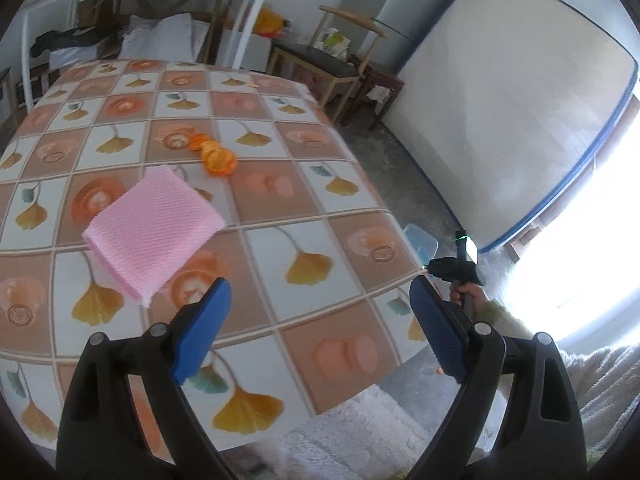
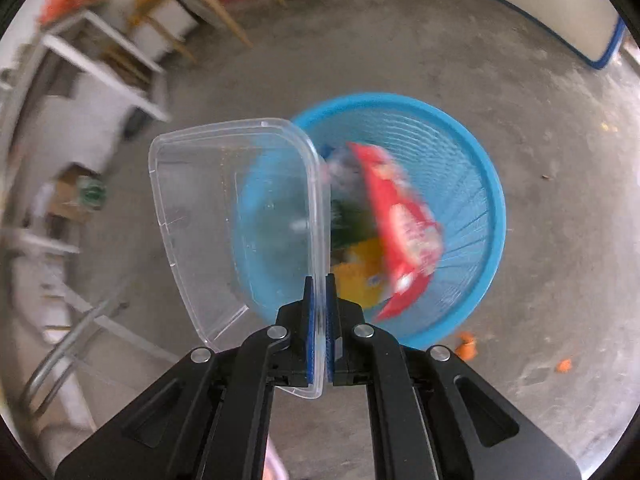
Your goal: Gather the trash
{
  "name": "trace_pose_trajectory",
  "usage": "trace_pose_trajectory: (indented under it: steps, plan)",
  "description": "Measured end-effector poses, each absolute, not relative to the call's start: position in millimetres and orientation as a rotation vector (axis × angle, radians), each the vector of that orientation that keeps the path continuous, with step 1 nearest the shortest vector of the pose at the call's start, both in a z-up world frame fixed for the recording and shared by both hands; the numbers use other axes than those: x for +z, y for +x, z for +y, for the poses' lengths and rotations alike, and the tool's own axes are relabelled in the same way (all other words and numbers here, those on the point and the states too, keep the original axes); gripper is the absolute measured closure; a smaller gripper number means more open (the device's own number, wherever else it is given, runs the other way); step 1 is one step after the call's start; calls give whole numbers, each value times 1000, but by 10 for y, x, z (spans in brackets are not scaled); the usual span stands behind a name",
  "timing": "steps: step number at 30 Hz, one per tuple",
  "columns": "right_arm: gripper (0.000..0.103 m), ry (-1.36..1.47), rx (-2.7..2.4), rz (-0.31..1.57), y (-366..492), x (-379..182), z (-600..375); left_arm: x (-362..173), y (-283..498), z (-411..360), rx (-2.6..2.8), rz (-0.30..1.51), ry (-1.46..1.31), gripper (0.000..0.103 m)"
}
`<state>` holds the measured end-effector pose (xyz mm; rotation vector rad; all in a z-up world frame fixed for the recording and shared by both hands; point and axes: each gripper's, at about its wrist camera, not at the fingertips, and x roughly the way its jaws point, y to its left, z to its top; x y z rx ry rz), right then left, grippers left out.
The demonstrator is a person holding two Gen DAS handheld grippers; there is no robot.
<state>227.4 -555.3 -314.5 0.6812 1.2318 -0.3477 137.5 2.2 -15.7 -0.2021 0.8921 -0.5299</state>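
My right gripper [image 2: 319,280] is shut on the rim of a clear plastic container [image 2: 224,216] and hangs above a blue waste basket [image 2: 472,152] on the floor. In the basket lie a red wrapper [image 2: 400,216] and yellow and green packaging [image 2: 360,264]. My left gripper [image 1: 320,300] stands open over a patterned tablecloth [image 1: 280,208], with nothing between its blue pads. On the cloth, beyond its left finger, lies a folded pink cloth [image 1: 152,224]. Farther back sit orange peels [image 1: 216,156]. In the left wrist view, a hand carries the right gripper [image 1: 456,270] past the table's right edge.
Small orange peel bits [image 2: 466,346] lie on the concrete floor beside the basket. A mattress [image 1: 500,120] leans on the wall at the right. A wooden chair [image 1: 332,68] and a white shelf frame [image 1: 140,0] stand behind the table. A fluffy rug [image 1: 352,432] lies below the table's near edge.
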Motion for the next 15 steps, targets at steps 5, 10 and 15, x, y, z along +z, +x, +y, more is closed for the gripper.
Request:
trace_pose_trajectory:
  steps: [5,10,15]
  plan:
    - [91,701,-538,1259,2176,-3353,-5956,-202,1433,170,-492,903,-232,16]
    - [51,666,-579,1209,2056,-3158,-5972,-236,1474,222,-486,908,-251,16]
    - [50,647,-579,1132,1760,-2908,-5941,-212,1439,193,-507,897,-241,16]
